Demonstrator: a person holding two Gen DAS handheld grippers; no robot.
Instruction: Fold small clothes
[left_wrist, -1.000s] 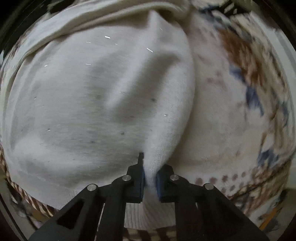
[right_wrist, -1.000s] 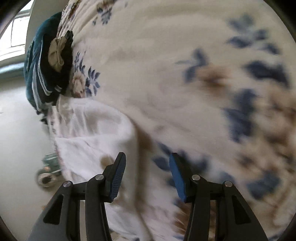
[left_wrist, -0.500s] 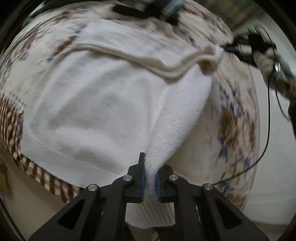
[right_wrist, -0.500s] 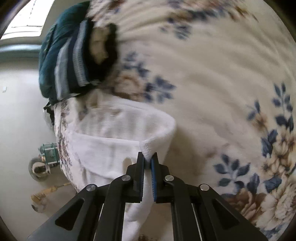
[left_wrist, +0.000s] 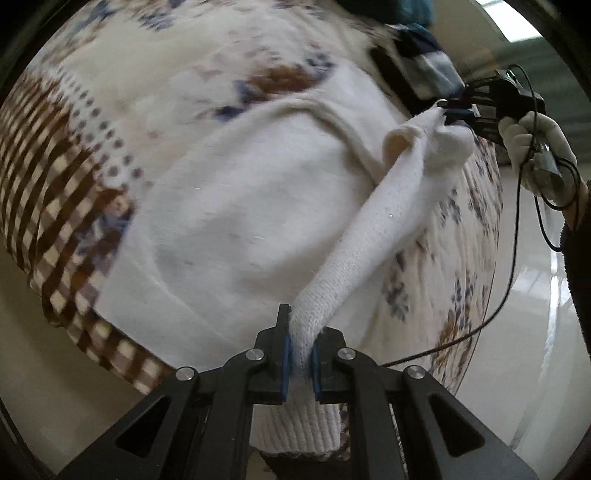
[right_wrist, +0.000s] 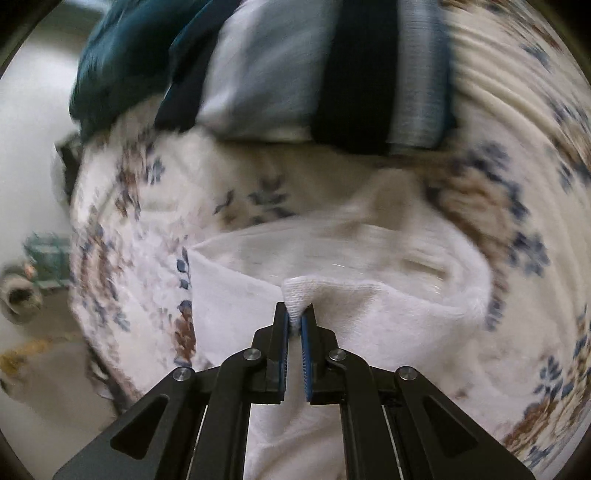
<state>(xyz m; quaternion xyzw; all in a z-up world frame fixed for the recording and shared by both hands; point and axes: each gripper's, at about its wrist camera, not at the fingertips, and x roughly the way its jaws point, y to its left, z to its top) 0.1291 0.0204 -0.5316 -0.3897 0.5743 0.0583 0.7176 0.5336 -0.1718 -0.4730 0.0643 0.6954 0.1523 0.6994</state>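
A white knitted garment (left_wrist: 236, 229) lies on a floral bedspread (left_wrist: 177, 74). My left gripper (left_wrist: 300, 358) is shut on its ribbed edge, and a raised fold of it runs up to the right. My right gripper (left_wrist: 456, 110) shows at the upper right of the left wrist view, pinching the far corner of that fold. In the right wrist view my right gripper (right_wrist: 294, 332) is shut on a corner of the white garment (right_wrist: 369, 310), lifted a little off the bed.
Folded dark blue and pale striped clothes (right_wrist: 317, 74) and a teal garment (right_wrist: 122, 62) are piled at the far side of the bed. A brown checked border (left_wrist: 55, 206) runs along the bed edge. Pale floor (left_wrist: 535, 332) lies beyond the bedspread (right_wrist: 517, 110).
My right gripper closed on the garment's corner. Both grippers have lifted and pulled back, so a fold now stretches between them and more of the bed shows.
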